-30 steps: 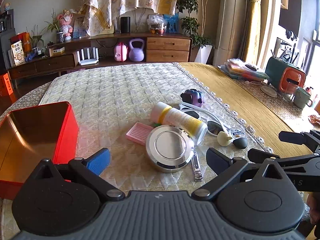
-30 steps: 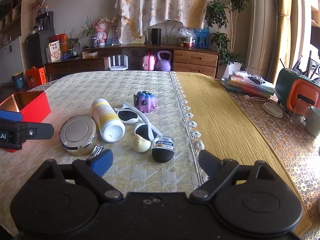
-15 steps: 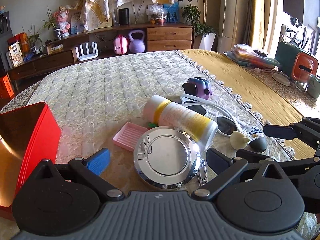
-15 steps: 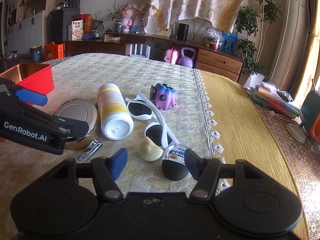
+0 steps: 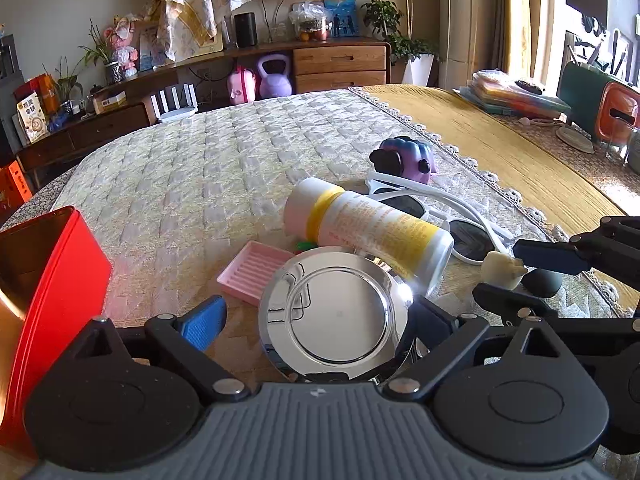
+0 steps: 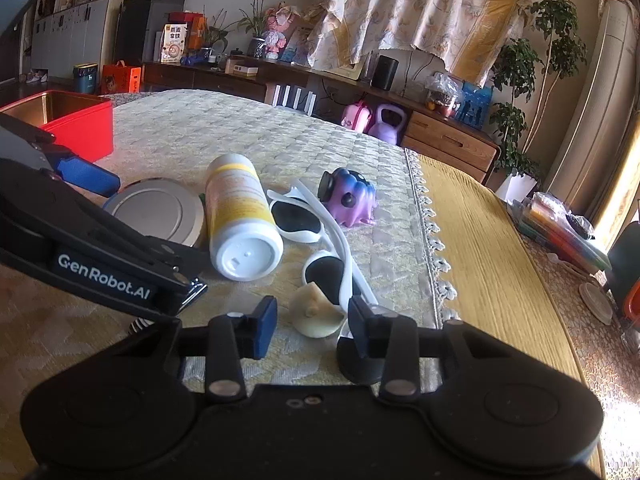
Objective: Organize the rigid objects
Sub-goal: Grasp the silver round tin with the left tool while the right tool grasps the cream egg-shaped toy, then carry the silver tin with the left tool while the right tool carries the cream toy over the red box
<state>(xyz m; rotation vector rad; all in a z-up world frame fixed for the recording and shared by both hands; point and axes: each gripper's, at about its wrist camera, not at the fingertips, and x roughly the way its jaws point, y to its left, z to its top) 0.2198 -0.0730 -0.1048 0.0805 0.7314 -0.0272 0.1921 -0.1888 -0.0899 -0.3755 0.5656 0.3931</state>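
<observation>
A round chrome tin point(image 5: 336, 312) lies between the fingers of my left gripper point(image 5: 320, 320). Its jaws are closing, with a gap still showing beside the blue pad point(image 5: 204, 322). My right gripper point(image 6: 312, 326) is closing around a small cream-coloured piece point(image 6: 316, 316), and a gap shows at the left pad point(image 6: 266, 328). Behind these lie a yellow-and-white bottle point(image 5: 368, 232) on its side, white sunglasses point(image 6: 316, 232), a purple toy point(image 6: 352, 200) and a pink ridged dish point(image 5: 252, 272). A dark egg-shaped item point(image 5: 544, 280) sits by the right gripper's far finger.
An open red box point(image 5: 52, 280) stands on the quilted cloth at the left. A nail clipper point(image 6: 192, 292) lies under the left gripper's near finger. The lace edge point(image 6: 432, 240) of the cloth runs along the right, with a yellow cloth beyond.
Both grippers have moved forward and down toward the pile. The right jaws have narrowed around the cream piece. The chrome tin now sits between the left fingers.
</observation>
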